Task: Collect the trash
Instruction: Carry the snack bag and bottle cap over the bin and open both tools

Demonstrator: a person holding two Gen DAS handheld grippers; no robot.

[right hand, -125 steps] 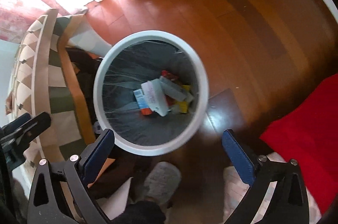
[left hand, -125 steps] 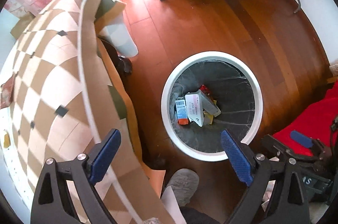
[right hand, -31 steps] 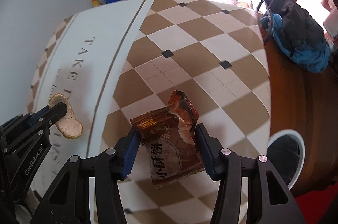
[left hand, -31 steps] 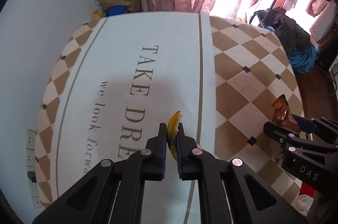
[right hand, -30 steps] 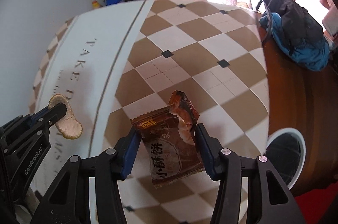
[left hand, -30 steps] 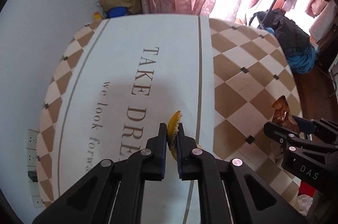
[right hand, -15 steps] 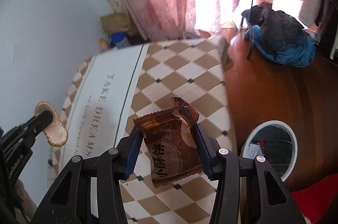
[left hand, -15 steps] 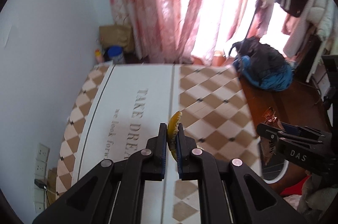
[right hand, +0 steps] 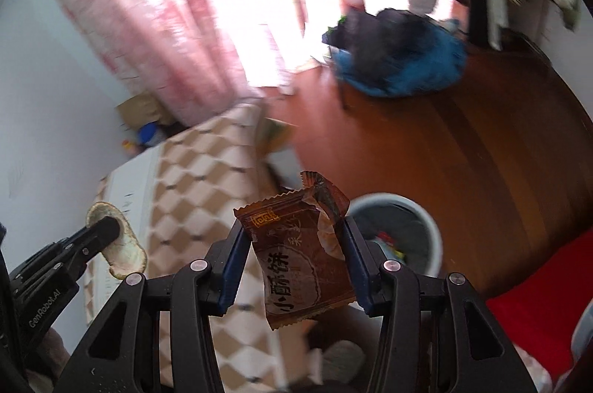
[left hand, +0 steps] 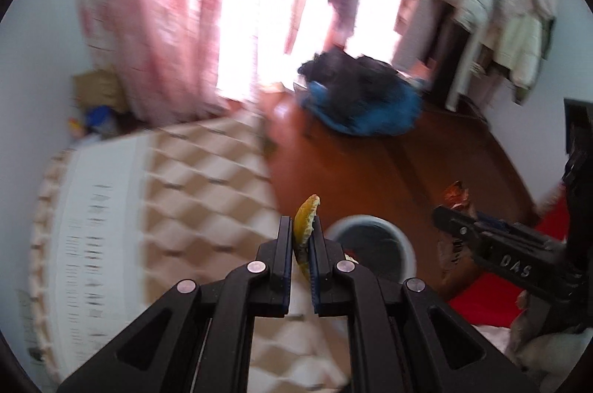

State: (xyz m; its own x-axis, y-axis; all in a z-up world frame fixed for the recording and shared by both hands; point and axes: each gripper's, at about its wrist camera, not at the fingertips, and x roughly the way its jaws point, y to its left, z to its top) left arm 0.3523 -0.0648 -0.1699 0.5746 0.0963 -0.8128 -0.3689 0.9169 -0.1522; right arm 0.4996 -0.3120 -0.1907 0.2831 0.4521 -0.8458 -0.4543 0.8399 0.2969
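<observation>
My left tongs (left hand: 299, 256) are clamped on a thin piece of peel (left hand: 304, 227), yellow on one side and pale on the other, and it stands up edgewise between the two black fingers, its tip rising above them. In the right wrist view the same peel (right hand: 118, 241) shows its pale inner face, held out to the left of my right tongs. My right tongs (right hand: 294, 257) are closed on a brown snack wrapper (right hand: 300, 248) with printed characters; the blue pads (right hand: 231, 267) press it from both sides, and its torn upper corner sticks up above them. The trash bin (right hand: 435, 237), round with a white rim, stands on the wooden floor (right hand: 463, 152) just behind and to the right of the right tongs, and some colourful pieces lie at its bottom. From the left tongs the bin (left hand: 406, 243) is just ahead and slightly to the right, between the two tongs. The right tongs (left hand: 444, 219) appear there at the far right, with the wrapper (left hand: 457, 195) at their tip. Under and to the left of both tongs is the tabletop (left hand: 178, 193), covered with a brown and cream checked cloth, much blurred. Further ahead a blue and black heap of cloth (left hand: 365, 104) lies on the floor, near the pink curtains (left hand: 163, 22).
</observation>
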